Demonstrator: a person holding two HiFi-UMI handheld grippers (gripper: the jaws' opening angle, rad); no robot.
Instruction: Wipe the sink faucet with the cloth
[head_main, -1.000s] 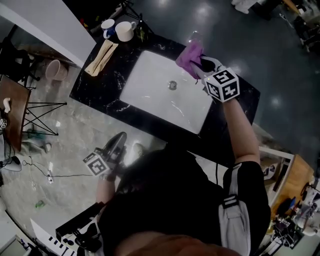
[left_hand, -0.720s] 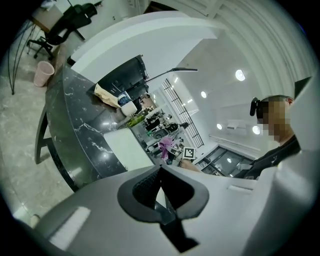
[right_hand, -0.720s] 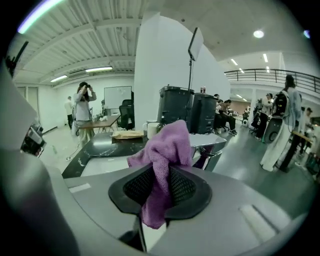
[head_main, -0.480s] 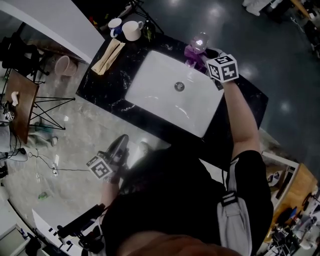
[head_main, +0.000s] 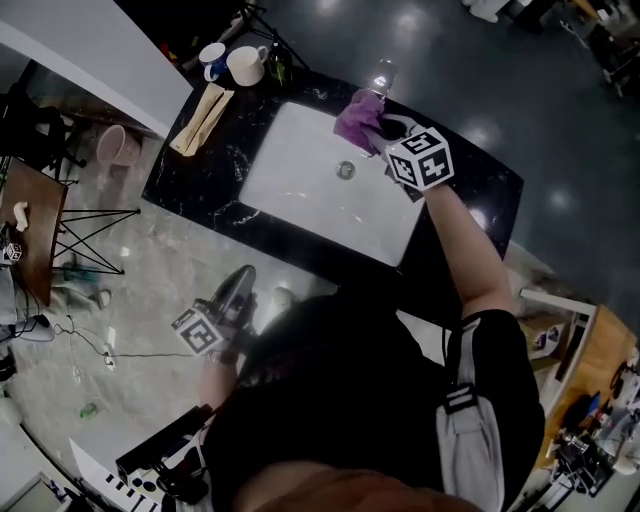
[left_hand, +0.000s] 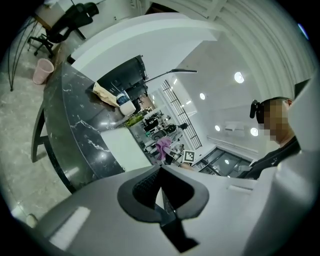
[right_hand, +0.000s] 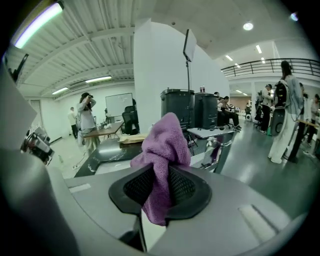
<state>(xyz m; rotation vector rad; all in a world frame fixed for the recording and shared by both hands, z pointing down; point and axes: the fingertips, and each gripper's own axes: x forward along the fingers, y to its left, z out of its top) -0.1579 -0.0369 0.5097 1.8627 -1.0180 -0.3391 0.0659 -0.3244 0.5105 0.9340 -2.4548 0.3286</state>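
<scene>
Right hand-held gripper (right_hand: 160, 192): clamps purple cloth (head_main: 357, 118), folds bunched above jaws; hovers at far rim of sink (head_main: 300, 170), cloth just beside faucet (head_main: 380, 76). Left hand-held gripper (left_hand: 161, 192): jaws together, nothing between; held off bench (head_main: 200, 170), on near side of sink, well apart. Two mugs (head_main: 235, 62) beyond sink's far-left corner.

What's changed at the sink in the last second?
The right gripper, still shut on the purple cloth, went in against the faucet, then came back down toward the sink basin. Nothing was taken or released. The left gripper stayed shut, off the counter; the mugs didn't move.
</scene>
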